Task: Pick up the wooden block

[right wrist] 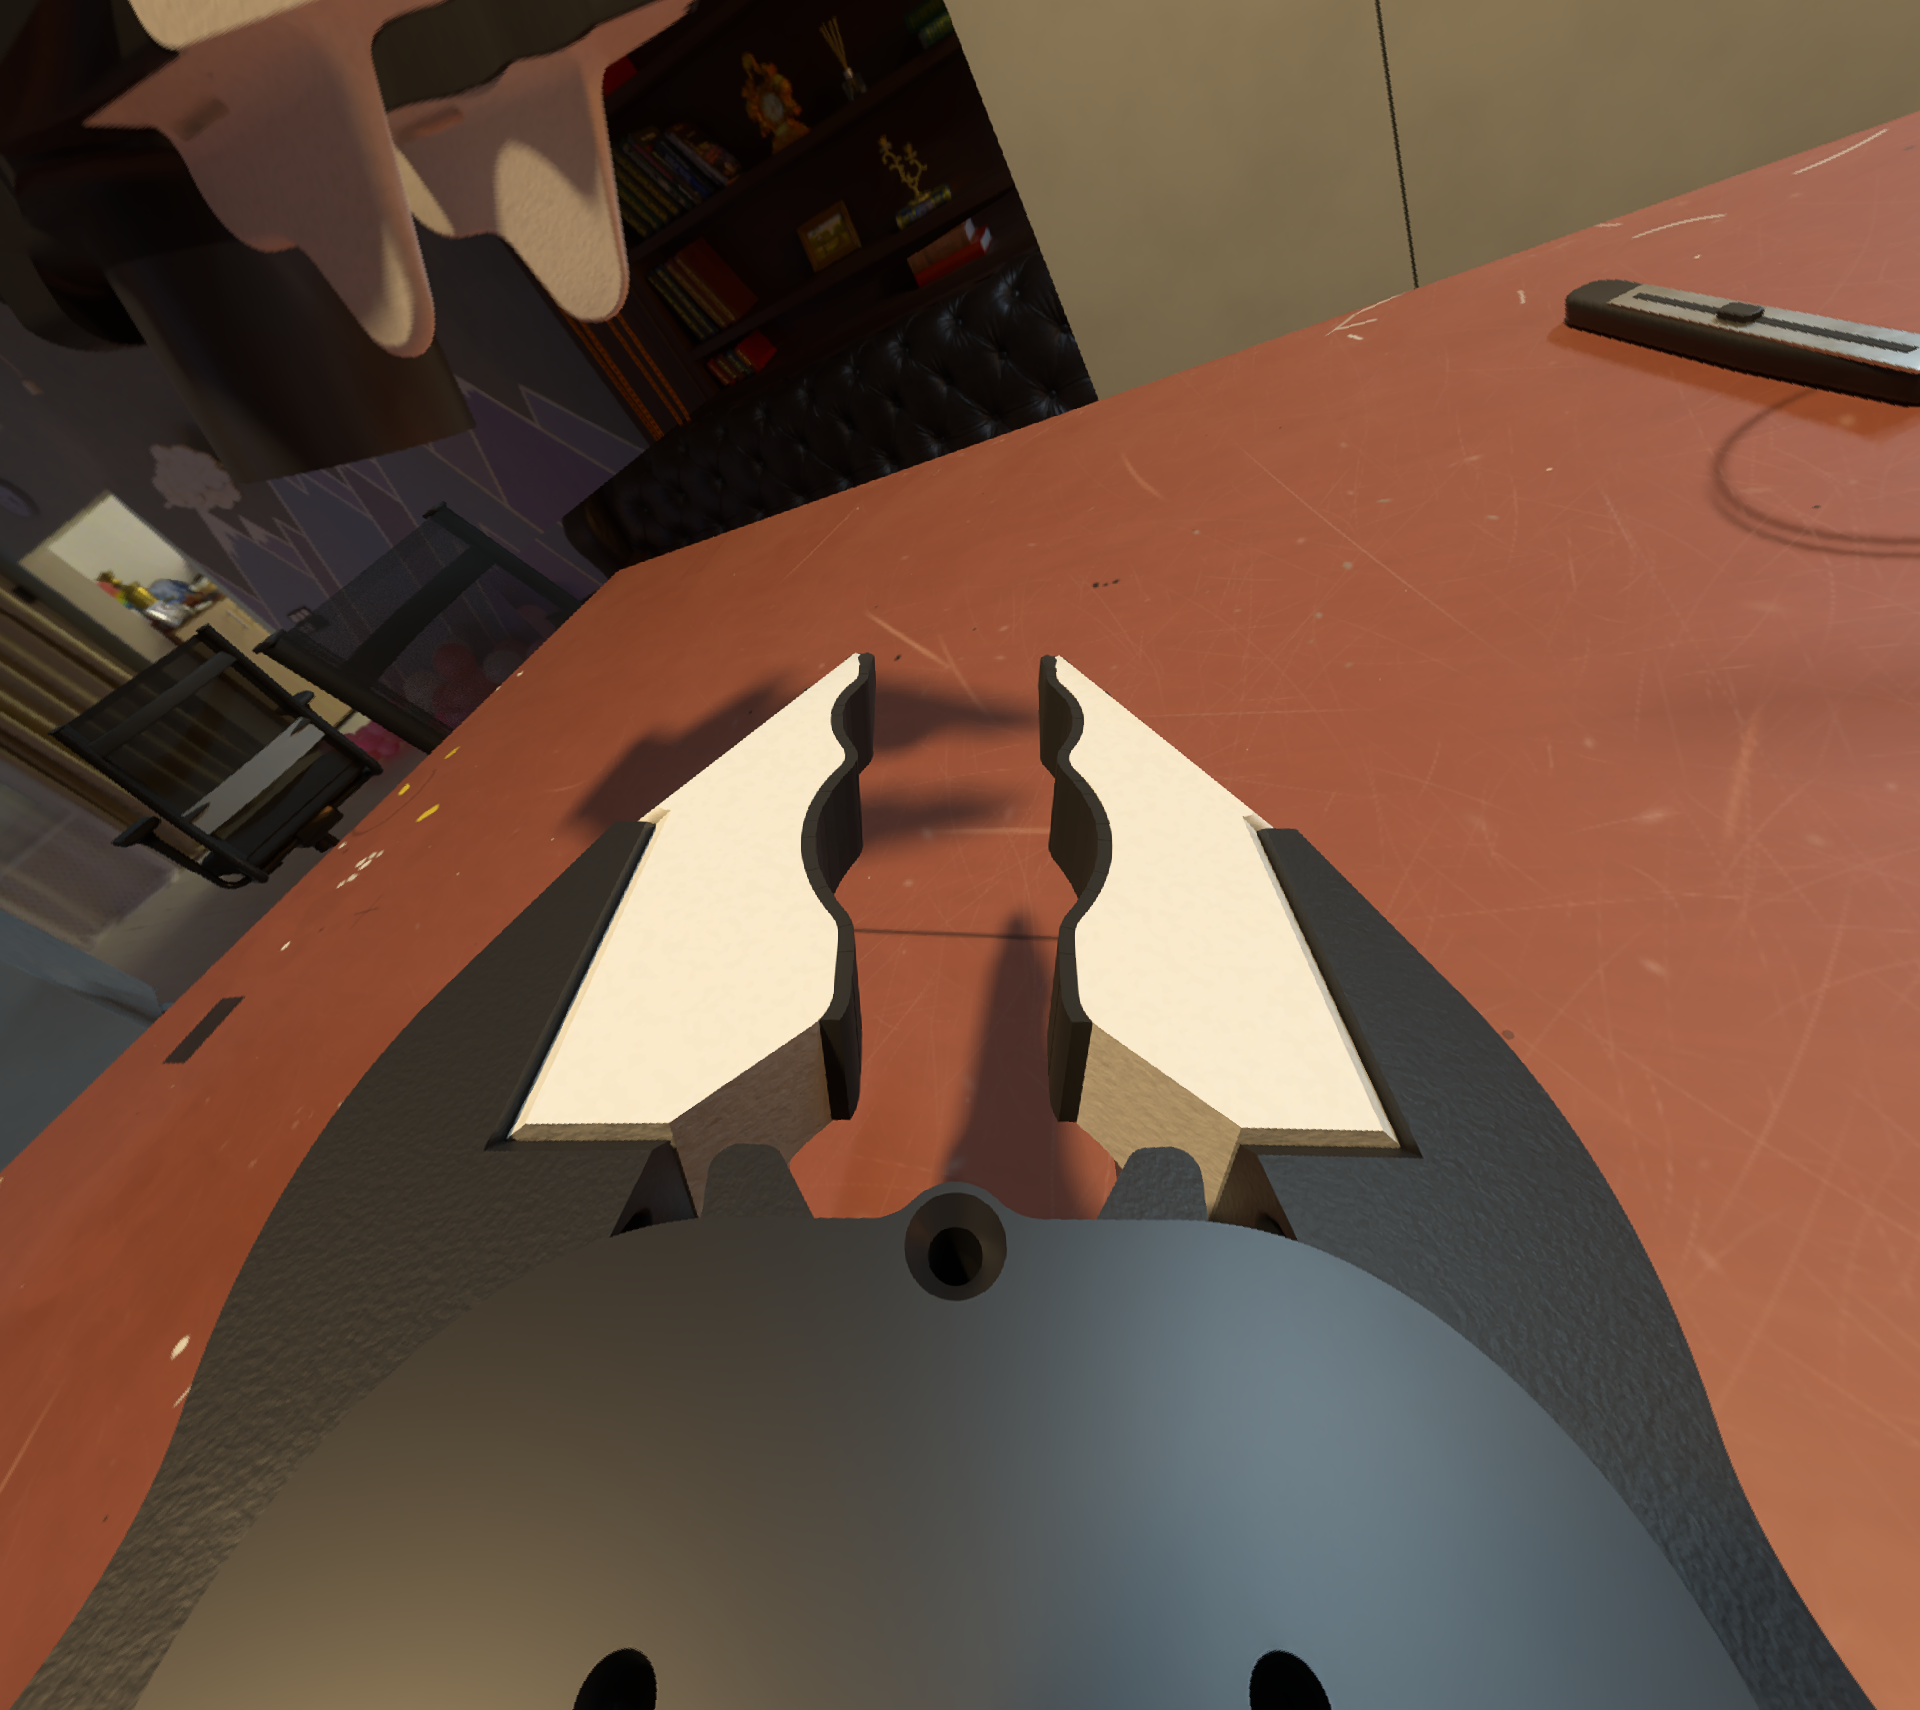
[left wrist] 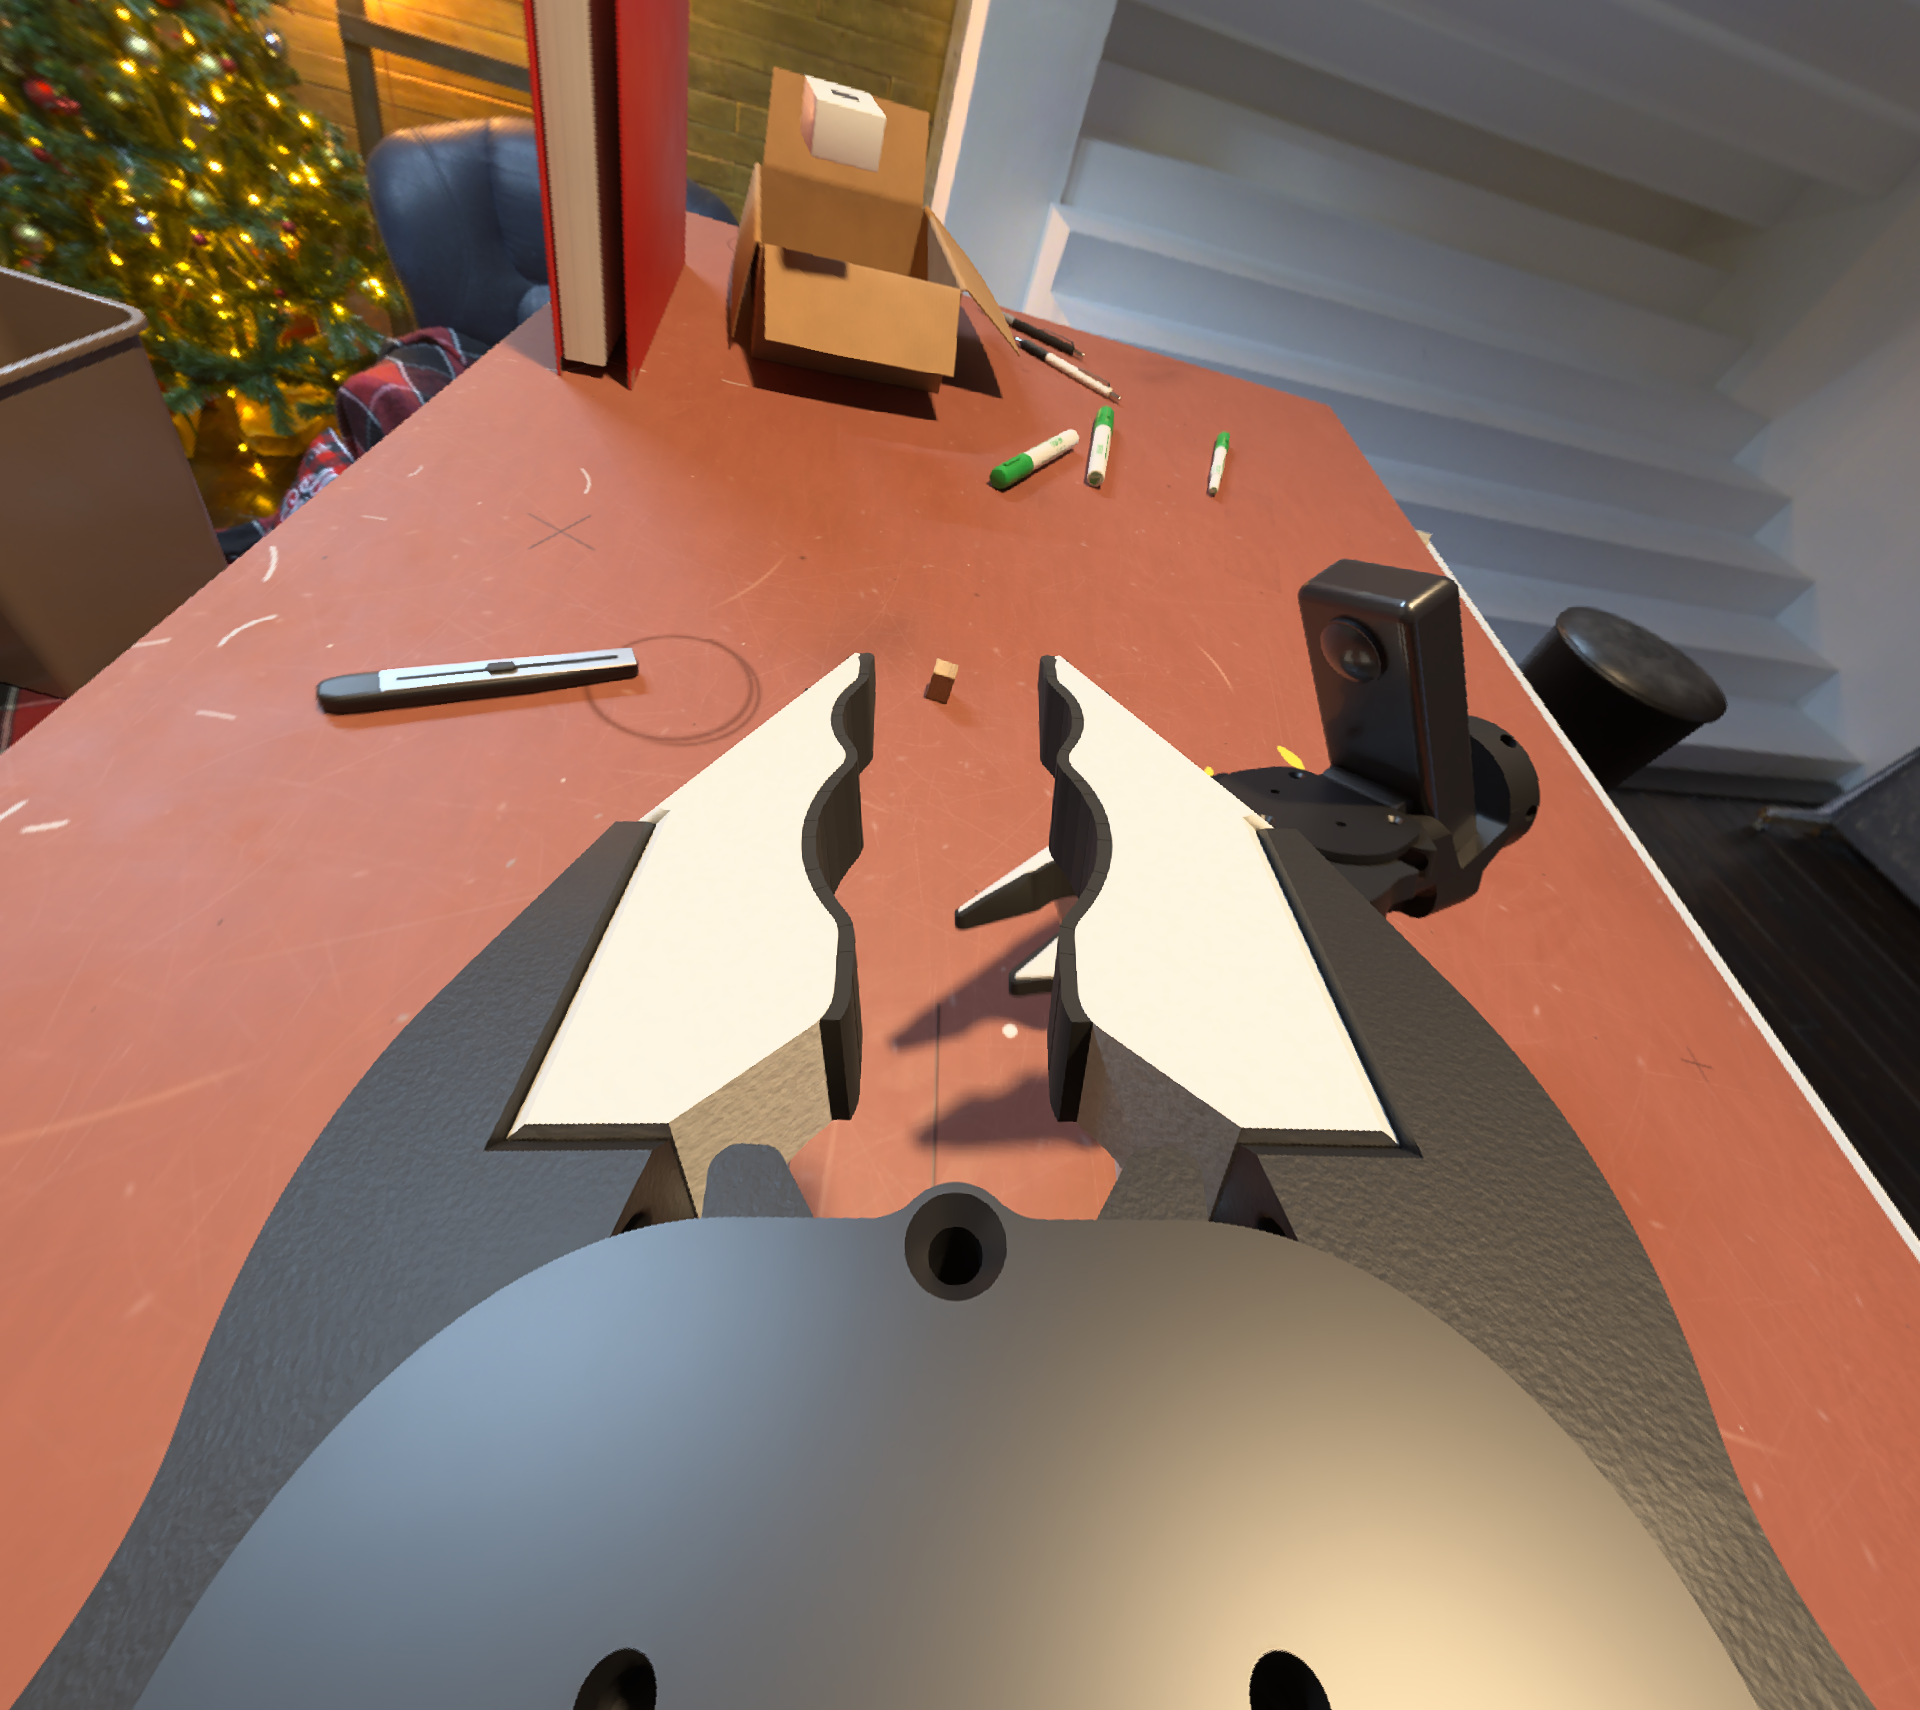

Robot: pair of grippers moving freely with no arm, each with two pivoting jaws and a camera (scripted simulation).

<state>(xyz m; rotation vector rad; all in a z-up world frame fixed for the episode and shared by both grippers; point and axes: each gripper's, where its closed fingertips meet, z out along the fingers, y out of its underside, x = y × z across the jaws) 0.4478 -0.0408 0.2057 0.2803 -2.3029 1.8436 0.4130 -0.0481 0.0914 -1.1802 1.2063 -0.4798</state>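
Note:
The small wooden block (left wrist: 941,680) stands on the red table (left wrist: 416,933), in the left wrist view just beyond my fingertips and in line with the gap between them. My left gripper (left wrist: 956,668) is open and empty, above the table. It also shows in the right wrist view (right wrist: 499,315), hanging at the upper left. My right gripper (right wrist: 956,668) is open and empty, low over the table. In the left wrist view the right gripper (left wrist: 992,948) sits to the right, pointing left under my right finger. The block is not in the right wrist view.
A utility knife (left wrist: 478,678) lies left of the block, also in the right wrist view (right wrist: 1745,335). Stacked cardboard boxes (left wrist: 847,278), an upright red book (left wrist: 608,81) and green markers (left wrist: 1034,460) sit at the far end. The table edge runs close on the right.

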